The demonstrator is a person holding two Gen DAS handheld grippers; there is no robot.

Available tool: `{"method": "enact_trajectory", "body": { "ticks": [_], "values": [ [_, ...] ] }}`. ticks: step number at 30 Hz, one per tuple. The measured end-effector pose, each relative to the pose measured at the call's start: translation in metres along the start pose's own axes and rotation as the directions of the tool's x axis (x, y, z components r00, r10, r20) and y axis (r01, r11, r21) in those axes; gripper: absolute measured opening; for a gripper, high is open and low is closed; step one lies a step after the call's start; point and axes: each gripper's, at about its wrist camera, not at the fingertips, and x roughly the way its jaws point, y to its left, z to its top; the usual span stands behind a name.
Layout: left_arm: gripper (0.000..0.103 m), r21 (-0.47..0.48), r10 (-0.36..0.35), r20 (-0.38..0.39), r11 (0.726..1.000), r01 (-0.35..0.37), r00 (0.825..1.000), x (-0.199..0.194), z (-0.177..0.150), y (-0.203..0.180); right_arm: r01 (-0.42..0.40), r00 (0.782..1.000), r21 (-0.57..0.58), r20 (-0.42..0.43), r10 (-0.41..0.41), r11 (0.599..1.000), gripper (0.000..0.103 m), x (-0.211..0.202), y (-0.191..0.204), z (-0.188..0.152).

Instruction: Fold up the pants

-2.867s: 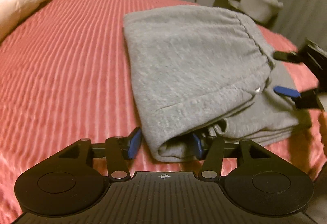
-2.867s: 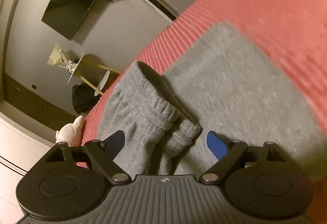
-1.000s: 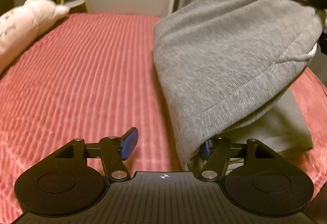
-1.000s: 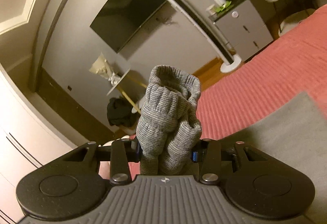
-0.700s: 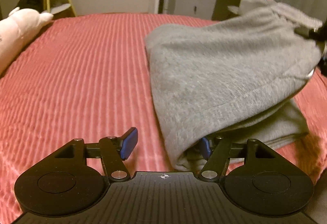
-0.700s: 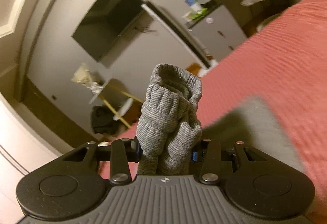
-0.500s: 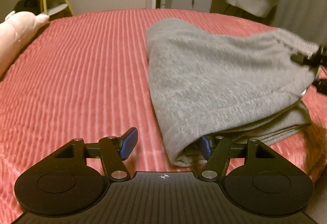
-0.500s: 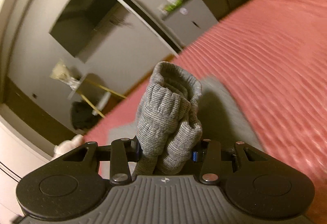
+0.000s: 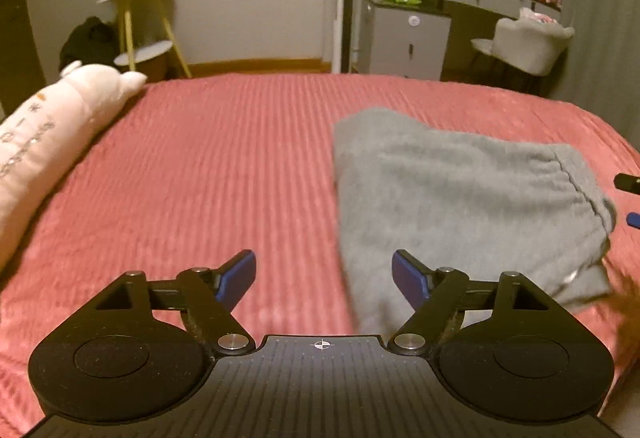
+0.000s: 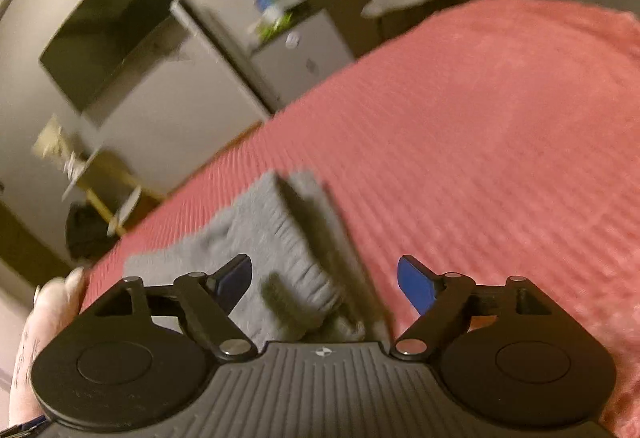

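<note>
The grey pants [image 9: 460, 206] lie folded in a flat stack on the red bedspread [image 9: 224, 166], waistband toward the right. My left gripper [image 9: 324, 276] hovers just short of the stack's near left corner, its jaws opening, pads off the cloth. In the right wrist view the pants [image 10: 276, 246] lie under and between the spread fingers of my right gripper [image 10: 324, 282], whose jaws are opening too; its blue pads touch no fabric. The right gripper's fingertips [image 9: 630, 198] peek in at the left wrist view's right edge.
A long pink plush pillow [image 9: 44, 134] lies along the bed's left side. Beyond the bed stand a yellow-legged side table [image 9: 136, 22], a grey cabinet [image 9: 404, 38], a dresser and a grey chair [image 9: 528, 42]. Bare red bedspread [image 10: 500, 142] spreads to the right of the pants.
Both grippers carried the pants' upper half over and laid it down on the stack, then let go: the right gripper's jaws spread off the waistband and the left backed up off the corner.
</note>
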Motion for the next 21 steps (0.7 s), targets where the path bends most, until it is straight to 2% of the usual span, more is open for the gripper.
{"method": "enact_trajectory", "body": {
  "ticks": [2, 4, 6, 7, 8, 10, 13, 15, 17, 19, 21],
  "values": [
    [0.082, 0.039, -0.014, -0.015, 0.999, 0.014, 1.000, 0.019, 0.004, -0.020, -0.027, 1.000, -0.059, -0.016, 0.026, 0.998, 0.081, 0.003, 0.012, 0.001],
    [0.082, 0.122, -0.007, -0.028, 0.993, 0.011, 1.000, 0.038, 0.001, -0.045, -0.022, 1.000, -0.123, -0.023, 0.019, 0.992, 0.081, 0.010, 0.024, -0.003],
    [0.082, 0.219, 0.057, -0.098, 0.975, -0.034, 0.994, 0.059, -0.012, -0.066, -0.022, 0.998, -0.178, -0.055, 0.013, 0.984, 0.082, 0.022, 0.029, -0.009],
    [0.082, 0.259, 0.092, -0.161, 0.965, -0.048, 0.983, 0.072, -0.020, -0.071, 0.008, 0.994, -0.198, -0.105, -0.029, 0.980, 0.082, 0.033, 0.029, -0.013],
    [0.082, 0.258, 0.096, -0.197, 0.965, -0.043, 0.976, 0.080, -0.023, -0.070, 0.061, 0.980, -0.227, -0.171, -0.101, 0.972, 0.082, 0.043, 0.027, -0.021],
    [0.082, 0.174, 0.043, -0.226, 0.985, -0.003, 0.973, 0.080, -0.020, -0.054, 0.089, 0.959, -0.240, -0.242, -0.149, 0.967, 0.094, 0.056, 0.014, -0.031],
    [0.083, 0.100, 0.005, -0.225, 0.995, 0.019, 0.974, 0.069, -0.020, -0.033, 0.047, 0.962, -0.174, -0.256, -0.091, 0.984, 0.097, 0.052, 0.003, -0.022],
    [0.081, 0.086, 0.009, -0.196, 0.996, 0.008, 0.980, 0.056, -0.020, -0.027, 0.010, 0.978, -0.149, -0.206, -0.041, 0.989, 0.097, 0.041, 0.002, -0.016],
    [0.081, 0.081, -0.008, -0.165, 0.996, 0.022, 0.986, 0.045, -0.022, -0.025, -0.029, 0.984, -0.131, -0.179, 0.005, 0.991, 0.097, 0.033, -0.002, -0.018],
    [0.084, 0.081, -0.057, -0.167, 0.994, 0.071, 0.984, 0.045, -0.024, -0.025, -0.056, 0.975, -0.083, -0.218, 0.037, 0.995, 0.097, 0.035, -0.005, -0.020],
    [0.084, 0.090, -0.041, -0.217, 0.994, 0.062, 0.975, 0.058, -0.027, -0.029, -0.057, 0.954, -0.028, -0.295, 0.046, 0.998, 0.097, 0.048, -0.010, -0.027]
  ]
}}
